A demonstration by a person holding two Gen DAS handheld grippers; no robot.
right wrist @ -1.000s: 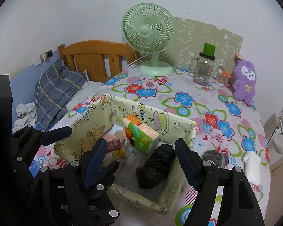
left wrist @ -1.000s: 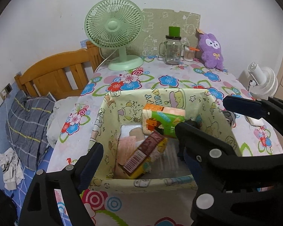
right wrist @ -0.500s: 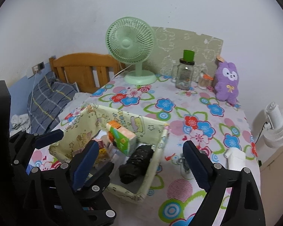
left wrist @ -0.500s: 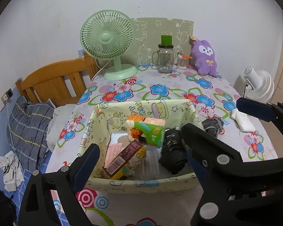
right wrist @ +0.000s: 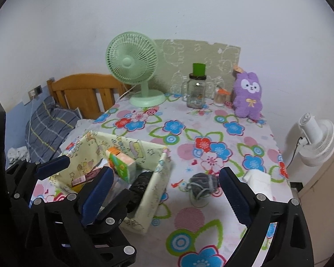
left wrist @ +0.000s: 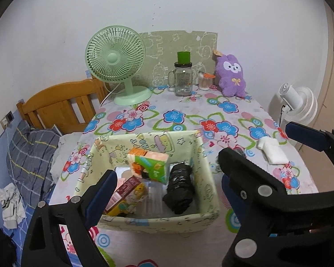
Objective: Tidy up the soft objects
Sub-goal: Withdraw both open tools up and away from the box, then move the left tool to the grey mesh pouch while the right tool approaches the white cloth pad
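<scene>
A pale yellow cartoon-print fabric box [left wrist: 158, 220] [right wrist: 153, 191] stands on the flowered table. In it lie a black rolled bundle [left wrist: 180, 189] [right wrist: 140, 184], an orange-green tissue pack [left wrist: 149, 164] [right wrist: 122, 164] and a brown-yellow packet [left wrist: 127, 191]. My left gripper [left wrist: 166, 164] hovers open over the box's near side with nothing between its pads. My right gripper [right wrist: 165, 169] hangs over the box's right wall, jaws still opening and holding nothing. A grey sock bundle [right wrist: 202, 183] and a white folded cloth [left wrist: 272, 151] [right wrist: 259, 181] lie right of the box. A purple plush [left wrist: 231, 75] [right wrist: 248, 95] sits at the back.
A green desk fan [left wrist: 115, 57], a glass jar with a green lid [left wrist: 183, 77] and a small cup stand along the back wall. A white fan [right wrist: 318, 138] stands beyond the table's right edge. A wooden headboard [left wrist: 60, 104] and a plaid pillow are on the left.
Both grippers have drawn back and up from the box, so more of the table shows. The right jaws have spread wider. The black bundle stays in the box.
</scene>
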